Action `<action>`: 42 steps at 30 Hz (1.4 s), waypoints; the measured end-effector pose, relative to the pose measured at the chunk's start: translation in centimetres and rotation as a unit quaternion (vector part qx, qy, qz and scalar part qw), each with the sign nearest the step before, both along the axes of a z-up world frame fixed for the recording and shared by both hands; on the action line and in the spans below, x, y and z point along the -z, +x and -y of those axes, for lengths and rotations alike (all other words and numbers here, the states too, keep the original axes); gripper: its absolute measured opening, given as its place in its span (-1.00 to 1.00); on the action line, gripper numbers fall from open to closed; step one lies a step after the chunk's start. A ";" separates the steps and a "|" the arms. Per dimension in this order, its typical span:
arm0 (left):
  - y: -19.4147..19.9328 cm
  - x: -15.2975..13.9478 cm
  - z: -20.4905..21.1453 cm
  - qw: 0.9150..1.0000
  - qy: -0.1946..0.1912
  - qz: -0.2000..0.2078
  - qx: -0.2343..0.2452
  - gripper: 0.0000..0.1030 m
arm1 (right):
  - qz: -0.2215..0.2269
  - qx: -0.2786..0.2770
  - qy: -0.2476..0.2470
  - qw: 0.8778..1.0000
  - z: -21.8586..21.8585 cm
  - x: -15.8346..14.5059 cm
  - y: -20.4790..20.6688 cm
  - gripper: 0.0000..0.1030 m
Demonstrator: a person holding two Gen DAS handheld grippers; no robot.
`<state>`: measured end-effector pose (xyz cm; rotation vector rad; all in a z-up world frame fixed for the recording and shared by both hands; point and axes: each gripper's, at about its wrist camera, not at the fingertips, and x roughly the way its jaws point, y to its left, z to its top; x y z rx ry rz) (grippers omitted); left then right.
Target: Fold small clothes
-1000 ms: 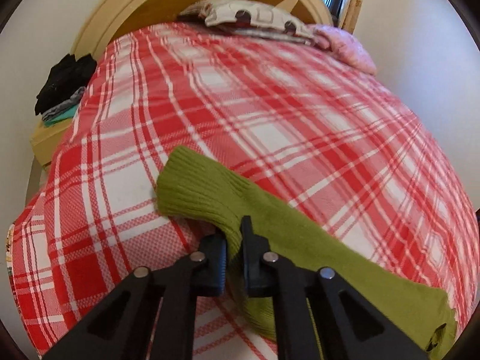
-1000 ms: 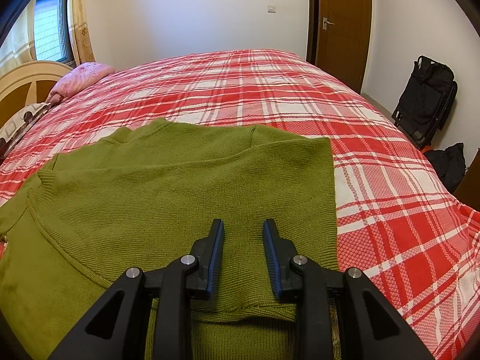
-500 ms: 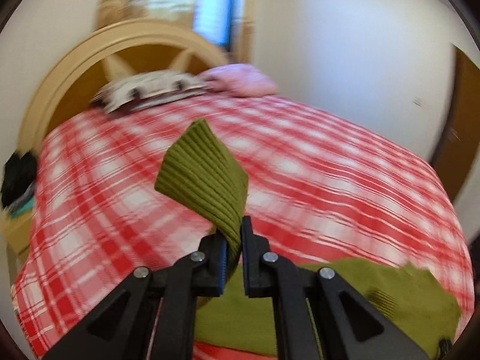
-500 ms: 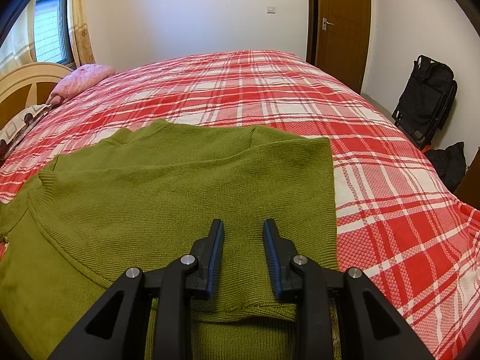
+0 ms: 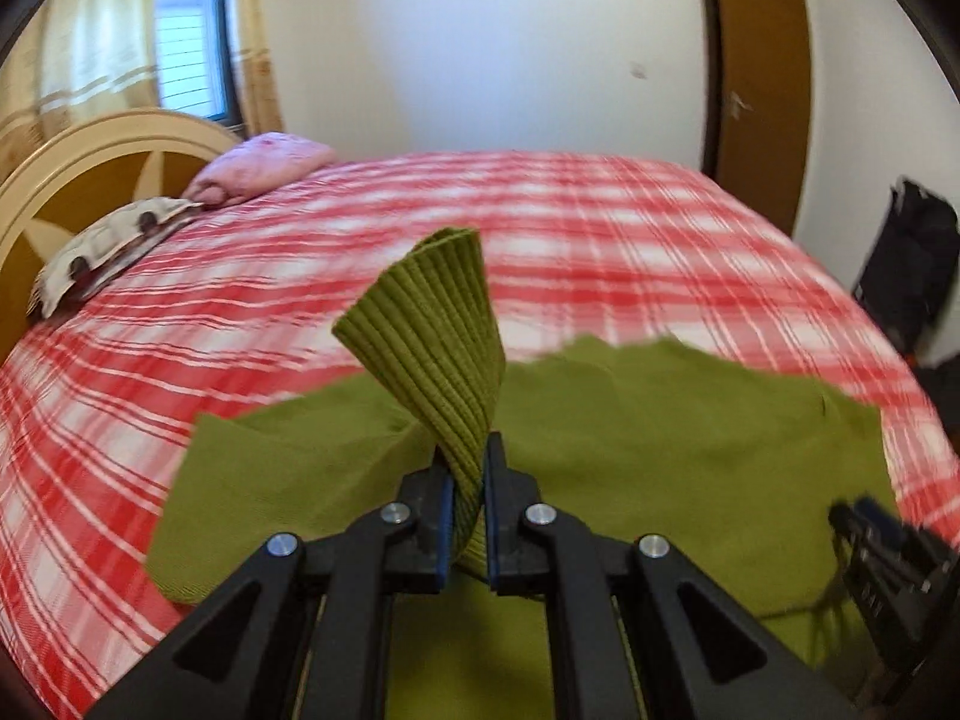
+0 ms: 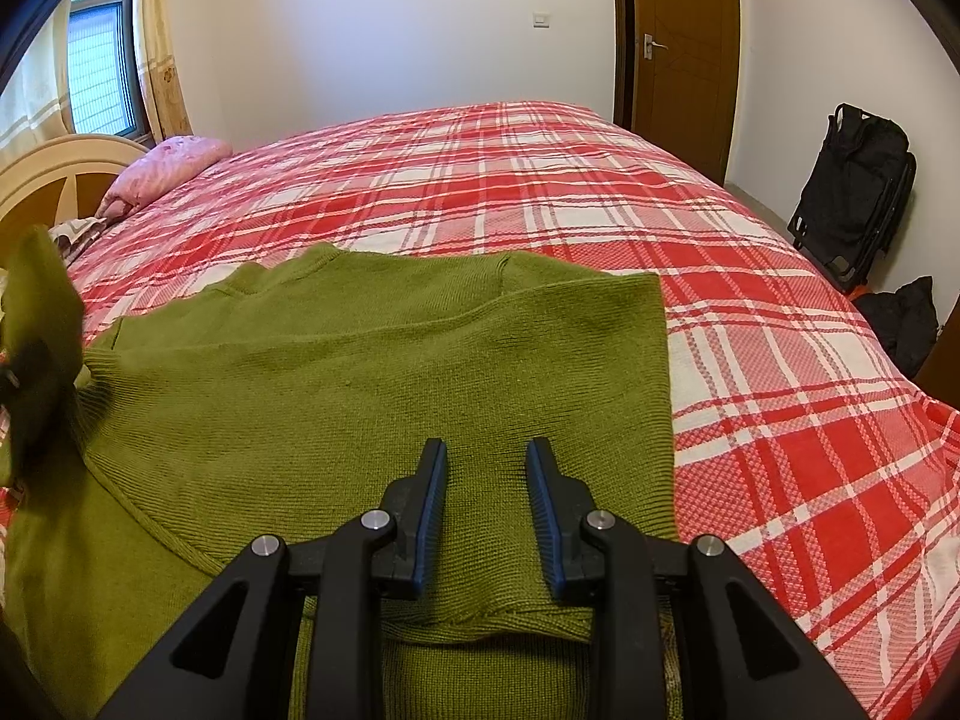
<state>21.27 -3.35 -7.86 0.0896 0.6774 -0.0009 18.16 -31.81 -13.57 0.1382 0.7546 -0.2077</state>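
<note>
A green knit sweater [image 6: 372, 372] lies flat on the red plaid bed cover [image 6: 600, 180]. My left gripper [image 5: 468, 462] is shut on the sweater's ribbed sleeve cuff [image 5: 429, 324], which stands up twisted above the sweater body [image 5: 660, 438]. In the right wrist view that lifted sleeve [image 6: 36, 324] shows blurred at the left edge. My right gripper [image 6: 486, 450] hangs low over the near hem part of the sweater, jaws apart, nothing between them. It also shows at the lower right of the left wrist view as the right gripper [image 5: 882, 546].
A pink pillow [image 6: 174, 165] and a patterned pillow [image 5: 102, 246] lie by the curved headboard [image 5: 90, 144]. A brown door [image 6: 678, 48] and black bags [image 6: 858, 180] stand beyond the bed's right side.
My left gripper lifted the sleeve off the bed cover and swung it to the right over the sweater body, rolling as it went. The right gripper stayed still.
</note>
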 end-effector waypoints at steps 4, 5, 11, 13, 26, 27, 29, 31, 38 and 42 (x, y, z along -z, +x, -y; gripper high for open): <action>-0.1 2.2 1.6 0.999 0.021 -0.025 0.017 -0.84 | 0.000 0.000 0.000 1.000 0.0 0.0 -0.1 -0.44; 0.0 2.7 1.8 0.999 0.026 -0.033 0.019 -0.84 | 0.000 0.000 0.000 1.000 0.0 0.0 -0.1 -0.44; -0.2 4.2 1.9 0.996 0.040 -0.071 0.041 -0.66 | -0.001 0.000 -0.004 1.000 0.0 0.0 0.0 -0.44; -1.1 3.6 1.4 0.995 0.034 -0.079 0.057 -0.29 | -0.002 0.000 -0.005 1.000 -0.1 0.0 0.0 -0.43; -6.1 4.3 -6.8 0.997 0.046 -0.060 -0.025 0.58 | 0.030 -0.050 0.080 0.995 -4.5 -3.9 -0.8 0.40; -5.9 4.8 -7.3 0.997 0.041 -0.063 -0.033 0.59 | 0.026 -0.061 0.092 0.994 -5.2 -4.0 -0.5 0.40; -5.7 5.2 -8.3 0.997 0.017 -0.066 -0.040 0.62 | 0.003 -0.094 0.105 0.990 -7.1 -3.8 1.0 0.40; -5.5 5.5 -9.1 0.997 -0.018 -0.065 -0.044 0.64 | -0.004 -0.109 0.108 0.988 -8.3 -3.4 2.3 0.40; -5.8 6.0 -9.4 0.997 -0.043 -0.043 -0.049 0.74 | -0.054 -0.129 0.100 0.985 -12.5 -0.1 6.2 -0.07; -5.8 6.1 -9.5 0.997 -0.047 -0.041 -0.047 0.78 | -0.054 -0.168 0.041 0.984 -15.1 -0.4 6.2 -0.74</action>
